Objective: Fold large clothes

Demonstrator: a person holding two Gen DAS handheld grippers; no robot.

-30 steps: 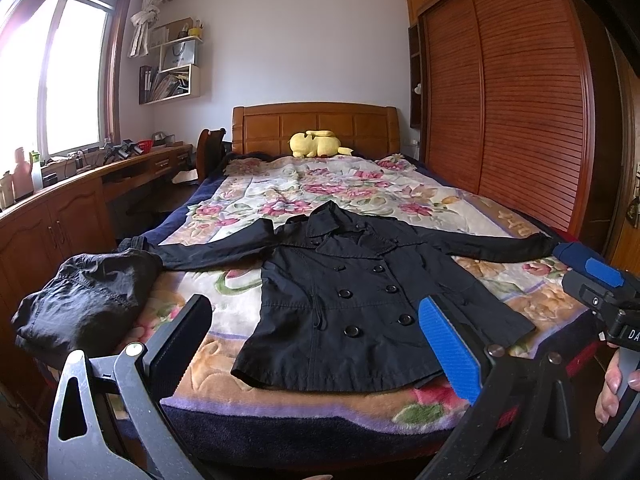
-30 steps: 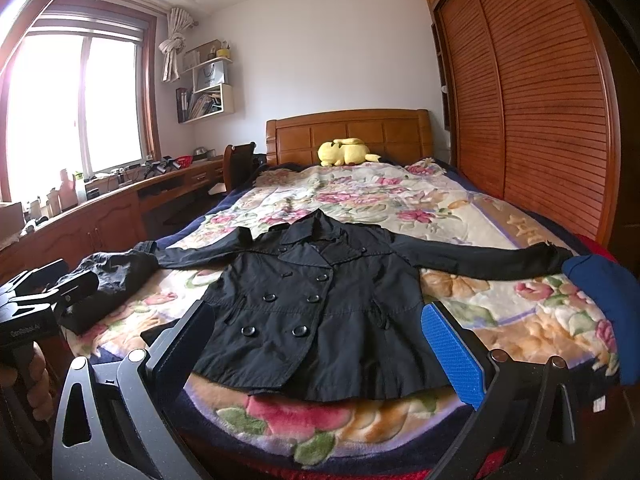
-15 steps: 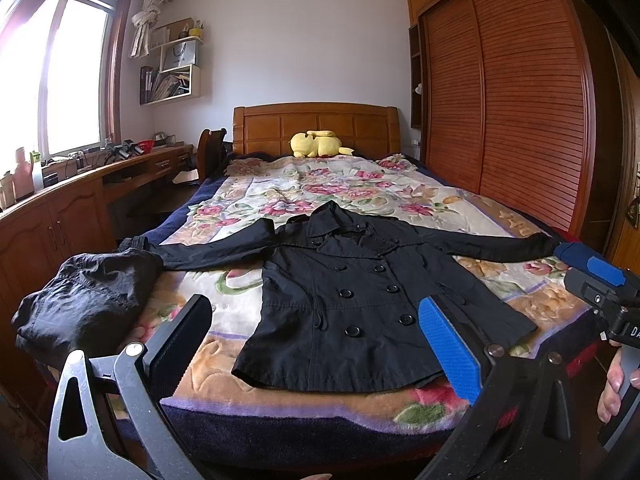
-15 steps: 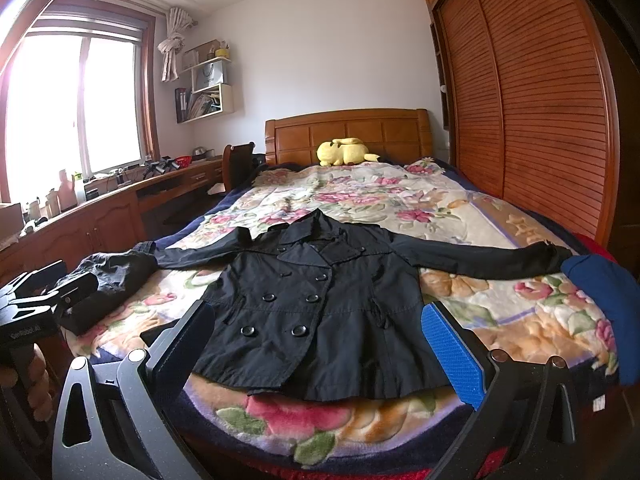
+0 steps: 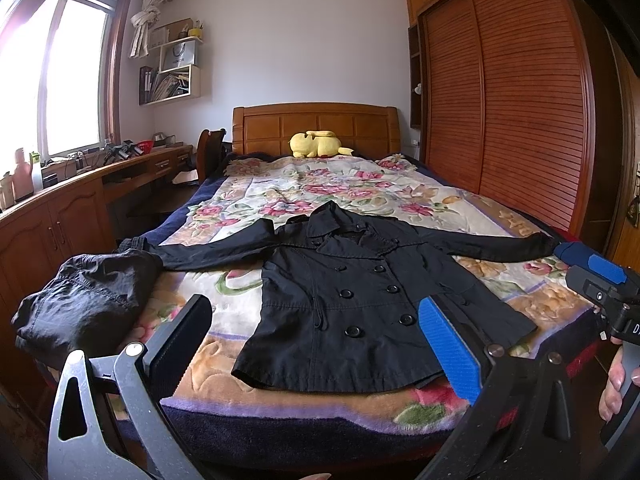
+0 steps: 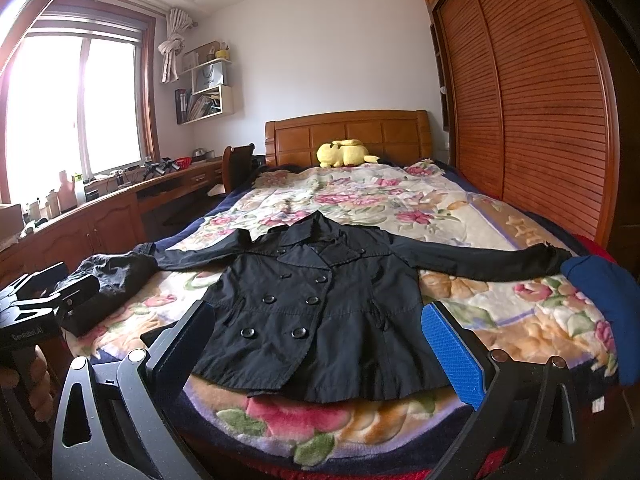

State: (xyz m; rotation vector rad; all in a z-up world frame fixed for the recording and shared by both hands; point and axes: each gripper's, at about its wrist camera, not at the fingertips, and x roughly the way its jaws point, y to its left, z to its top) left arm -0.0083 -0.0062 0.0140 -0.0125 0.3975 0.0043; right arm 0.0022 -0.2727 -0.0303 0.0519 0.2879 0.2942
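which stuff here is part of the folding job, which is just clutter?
Job:
black coat, spread flat on the bed, sleeves out
left tongs, open
right tongs, open

Lying about:
crumpled dark garment at the bed's left edge, maybe next to fold
blue cloth at the right edge
yellow plush toy by the headboard
desk clutter
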